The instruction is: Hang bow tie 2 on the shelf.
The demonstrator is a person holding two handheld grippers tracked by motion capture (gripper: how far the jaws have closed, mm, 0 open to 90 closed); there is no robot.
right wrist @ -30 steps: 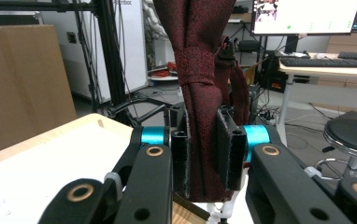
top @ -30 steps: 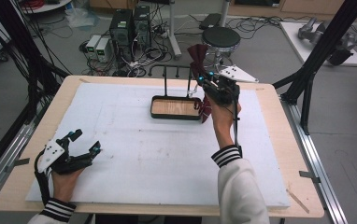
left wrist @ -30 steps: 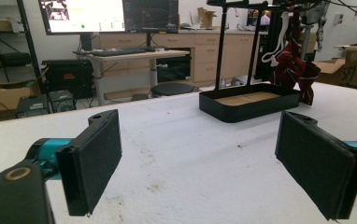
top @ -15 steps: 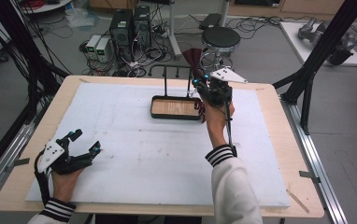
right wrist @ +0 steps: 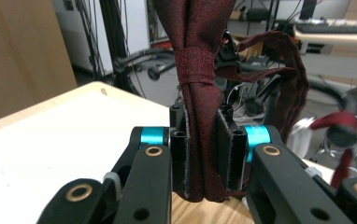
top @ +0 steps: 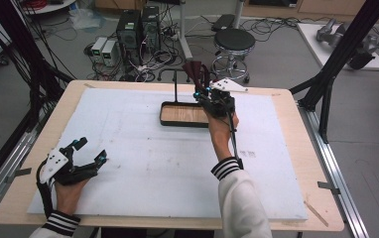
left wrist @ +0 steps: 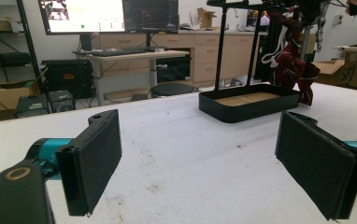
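A dark red cloth (top: 195,72) hangs bunched over the far right end of a black tray (top: 170,121) with a wooden floor. My right gripper (top: 208,94) is held above that end, shut on the cloth. In the right gripper view the cloth (right wrist: 197,88) runs up in a narrow folded band between the closed pads of my right gripper (right wrist: 202,158). My left gripper (top: 91,150) rests low at the near left of the white mat, open and holding nothing. From the left gripper view, the open left gripper (left wrist: 200,158) faces the tray (left wrist: 246,105) and the cloth (left wrist: 294,70).
A thin black stand (top: 175,84) rises from the tray's far side. The white mat (top: 143,163) covers a wooden table (top: 321,163). Beyond the far edge are a stool (top: 233,42), computer boxes (top: 137,27) and cables. Black frame posts (top: 326,84) stand at the right.
My right gripper has shifted a little to the left over the tray's end, carrying the cloth with it. The left gripper has stayed put.
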